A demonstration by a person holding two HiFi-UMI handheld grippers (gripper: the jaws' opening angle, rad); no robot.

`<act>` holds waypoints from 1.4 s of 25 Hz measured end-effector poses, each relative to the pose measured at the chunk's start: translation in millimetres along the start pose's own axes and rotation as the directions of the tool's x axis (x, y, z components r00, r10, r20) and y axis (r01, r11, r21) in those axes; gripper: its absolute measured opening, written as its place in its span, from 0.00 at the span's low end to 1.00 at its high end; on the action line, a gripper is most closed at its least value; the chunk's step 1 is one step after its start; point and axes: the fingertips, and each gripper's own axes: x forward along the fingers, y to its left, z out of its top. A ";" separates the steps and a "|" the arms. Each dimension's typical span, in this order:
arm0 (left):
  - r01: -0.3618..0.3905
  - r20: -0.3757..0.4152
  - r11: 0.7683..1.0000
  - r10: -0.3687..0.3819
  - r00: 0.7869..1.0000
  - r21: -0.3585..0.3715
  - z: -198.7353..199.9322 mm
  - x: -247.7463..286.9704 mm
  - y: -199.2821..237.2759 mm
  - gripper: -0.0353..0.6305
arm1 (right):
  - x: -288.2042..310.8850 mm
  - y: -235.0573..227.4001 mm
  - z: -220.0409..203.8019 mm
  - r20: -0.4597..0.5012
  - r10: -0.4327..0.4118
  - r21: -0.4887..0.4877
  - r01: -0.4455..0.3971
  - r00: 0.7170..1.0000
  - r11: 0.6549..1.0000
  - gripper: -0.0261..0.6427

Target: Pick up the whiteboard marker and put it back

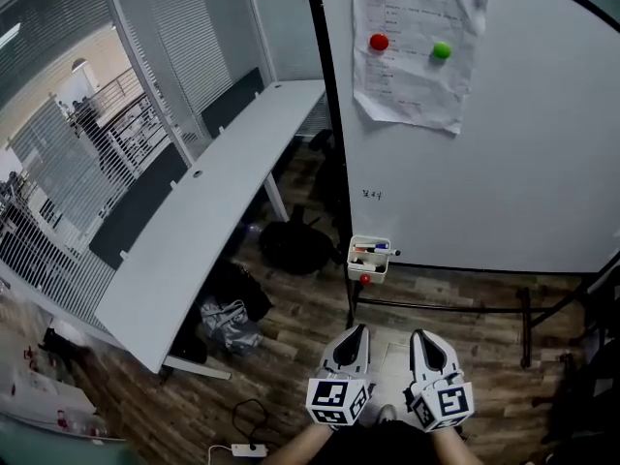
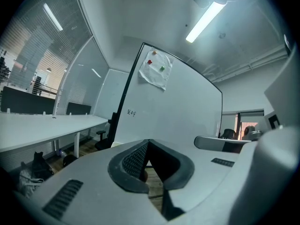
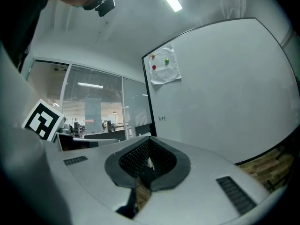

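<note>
A small white tray hangs at the bottom left corner of the whiteboard; several whiteboard markers lie in it. Both grippers are held low in the head view, side by side, short of the tray and pointing toward it. My left gripper is shut with nothing between its jaws, and its tips meet in the left gripper view. My right gripper is likewise shut and empty, its tips together in the right gripper view. A small scribble marks the board above the tray.
A sheet of paper is pinned to the board by three round magnets. A long white desk runs along the left, with dark bags beneath it. The board's stand bar crosses the wooden floor. A power strip lies near my feet.
</note>
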 end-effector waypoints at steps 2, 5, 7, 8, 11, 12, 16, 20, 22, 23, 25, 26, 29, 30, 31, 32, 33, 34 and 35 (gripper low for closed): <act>0.005 -0.006 1.000 -0.005 1.000 0.002 -3.1 0.7 -6.9 0.06 | -6.4 -4.7 -5.6 -0.017 0.000 0.001 0.000 1.000 1.000 0.06; 0.014 -0.011 1.000 -0.014 1.000 0.009 -8.5 1.0 -16.2 0.06 | -13.2 -10.3 -13.2 -0.028 0.003 0.013 -0.002 1.000 1.000 0.06; 0.014 -0.010 1.000 -0.014 1.000 0.015 -9.7 1.4 -19.6 0.06 | -14.6 -11.5 -18.3 -0.027 0.016 0.017 -0.016 0.999 1.000 0.06; 0.012 -0.010 1.000 -0.012 1.000 0.013 -9.2 1.1 -20.5 0.06 | -15.5 -11.3 -20.6 -0.032 0.025 0.016 -0.024 0.999 1.000 0.06; 0.007 -0.002 1.000 -0.007 1.000 0.006 -6.3 -1.5 -22.2 0.06 | -16.4 -10.2 -15.6 -0.030 0.026 0.016 -0.026 0.999 1.000 0.06; 0.006 0.000 1.000 -0.006 1.000 0.006 -6.1 -1.0 -22.5 0.06 | -15.8 -11.0 -16.3 -0.024 0.032 0.017 -0.032 0.999 0.999 0.06; -0.003 -0.007 1.000 0.003 1.000 -0.003 -8.9 -2.3 -23.4 0.06 | -18.0 -13.0 -21.9 -0.028 0.046 0.003 -0.046 0.999 0.999 0.06; -0.001 -0.011 1.000 0.001 1.000 0.001 -9.1 -2.3 -23.8 0.06 | -15.6 -8.5 -10.3 -0.003 0.047 0.029 -0.047 0.999 0.998 0.06; 0.000 -0.013 1.000 0.000 1.000 0.000 -10.4 -3.5 -24.0 0.06 | -16.8 -7.9 -12.7 -0.012 0.044 0.024 -0.044 0.999 0.999 0.06; 0.000 -0.012 1.000 0.000 1.000 0.000 -10.4 -3.8 -24.1 0.06 | -17.4 -8.8 -14.4 -0.025 0.037 0.014 -0.037 0.999 0.999 0.06; 0.001 -0.012 1.000 -0.001 1.000 -0.001 -10.0 -3.2 -24.2 0.06 | -17.0 -8.6 -13.6 -0.027 0.037 0.014 -0.037 0.999 0.999 0.06; 0.002 -0.012 1.000 -0.002 1.000 -0.001 -9.9 -2.7 -24.2 0.06 | -16.1 -7.1 -11.3 -0.014 0.045 0.022 -0.045 0.999 0.999 0.06; 0.004 -0.013 1.000 -0.004 1.000 -0.002 -10.0 -1.4 -23.4 0.06 | -15.5 -6.6 -13.8 -0.025 0.054 0.020 -0.054 0.998 0.998 0.06; 0.005 -0.015 1.000 -0.005 1.000 -0.003 -10.3 -1.0 -23.4 0.06 | -16.2 -7.6 -17.4 -0.044 0.051 0.012 -0.051 0.998 0.999 0.06; 0.006 -0.017 1.000 -0.006 1.000 -0.004 -10.5 -0.7 -23.6 0.06 | -16.2 -8.2 -17.9 -0.048 0.048 0.009 -0.047 0.998 0.999 0.06; 0.007 -0.018 1.000 -0.007 1.000 -0.004 -10.6 -0.4 -23.7 0.06 | -15.3 -8.4 -15.1 -0.038 0.045 0.010 -0.044 0.998 0.999 0.06; 0.007 -0.018 1.000 -0.007 1.000 -0.004 -10.4 -0.1 -23.8 0.06 | -14.1 -8.2 -11.8 -0.024 0.044 0.010 -0.043 0.999 0.999 0.06; 0.008 -0.018 1.000 -0.008 1.000 -0.003 -10.1 0.3 -23.9 0.06 | -12.9 -7.5 -9.2 -0.012 0.047 0.012 -0.047 0.999 0.999 0.06; 0.009 -0.018 1.000 -0.009 1.000 -0.002 -10.1 0.7 -24.0 0.06 | -11.8 -6.6 -7.6 -0.003 0.053 0.016 -0.053 0.999 0.998 0.06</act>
